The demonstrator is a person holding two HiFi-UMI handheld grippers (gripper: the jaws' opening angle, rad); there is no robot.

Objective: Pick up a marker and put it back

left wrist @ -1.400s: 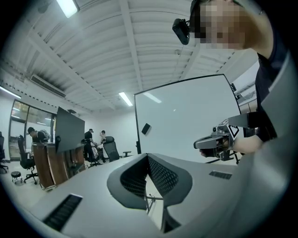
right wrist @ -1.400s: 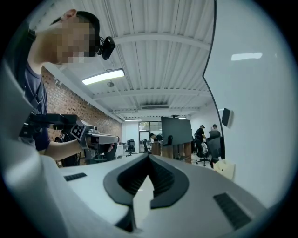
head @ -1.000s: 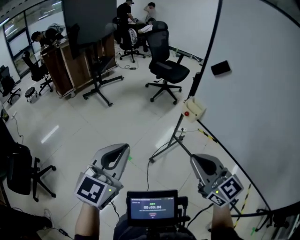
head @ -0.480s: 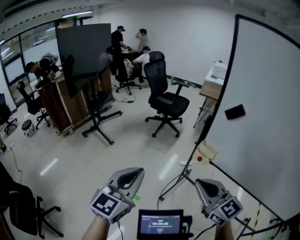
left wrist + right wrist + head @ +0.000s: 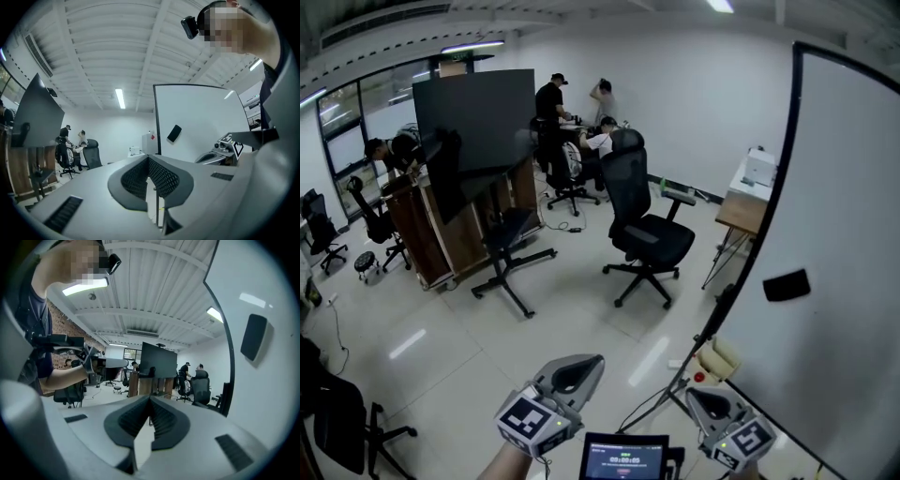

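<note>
Low in the head view, left gripper and right gripper held over pale floor; whiteboard at right carries a black pad, office chair stands mid-room. Left gripper view: fingers pressed together at the tips, nothing between. Right gripper view: fingers likewise closed, nothing gripped. Marker: cannot be made out in any view.

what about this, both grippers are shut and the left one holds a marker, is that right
Not quite. The left gripper and right gripper are both shut, but the left holds nothing: the left gripper view shows its jaws together with no marker between them.
</note>
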